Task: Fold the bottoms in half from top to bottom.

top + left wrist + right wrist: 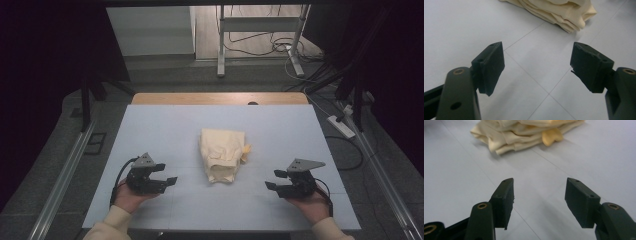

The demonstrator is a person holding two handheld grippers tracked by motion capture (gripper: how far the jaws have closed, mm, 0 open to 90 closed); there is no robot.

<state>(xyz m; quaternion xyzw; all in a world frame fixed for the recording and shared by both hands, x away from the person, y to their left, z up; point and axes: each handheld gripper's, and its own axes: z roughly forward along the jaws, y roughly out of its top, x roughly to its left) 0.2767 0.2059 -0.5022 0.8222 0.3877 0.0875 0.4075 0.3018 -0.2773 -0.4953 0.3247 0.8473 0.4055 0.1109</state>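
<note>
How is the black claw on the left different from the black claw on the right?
The left black two-jaw gripper sits left of the folded cream cloth, jaws pointing right; the right black two-jaw gripper sits on the cloth's other side, jaws pointing left. The left one's jaws look wider apart. Both are open, empty and hand-held.

Left tongs point(537, 67) at bottom of frame, black jaws wide apart w/ nothing btwn them, just bare white table point(461, 30) w/ thin seam lines. Folded cream cloth point(559, 11) at top center-right, ribbed edge facing the tongs, well apart from them.
</note>
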